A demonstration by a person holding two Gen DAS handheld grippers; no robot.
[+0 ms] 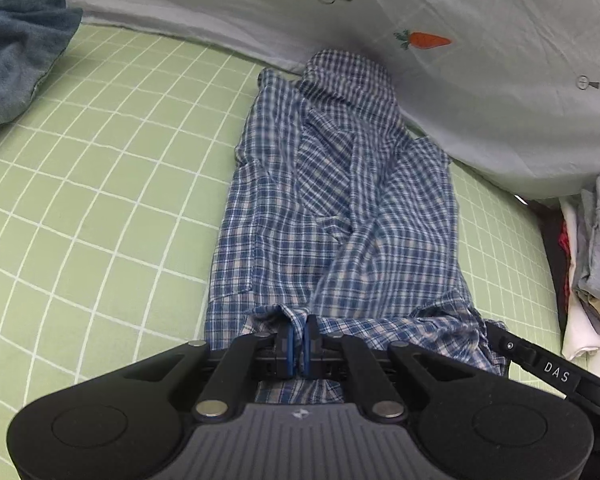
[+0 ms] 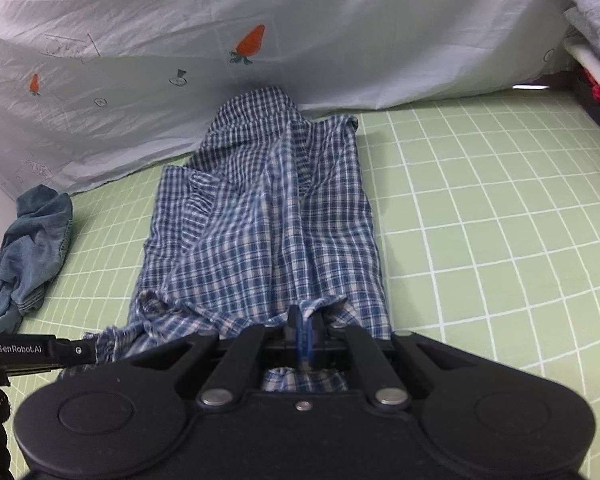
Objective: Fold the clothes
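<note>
Bedding is filling both views: a green sheet with a white grid is covering the bed, and a pale quilt printed with carrots is lying bunched along its far side. A blue-and-white checked shirt is lying on the sheet in a long, narrow, rumpled strip, its long axis running straight away from both cameras, its far end reaching up against the quilt and its near edge gathered at the grippers. A crumpled teal garment is sitting well apart to the shirt's left, and a stack of folded clothes is resting at the bed's right edge. The left gripper is pointing forward and slightly down along the shirt, its jaws pressed nearly together and pinching the near edge. The right gripper is posed alike just beside it, jaws likewise clamped on a fold of that same edge.
</note>
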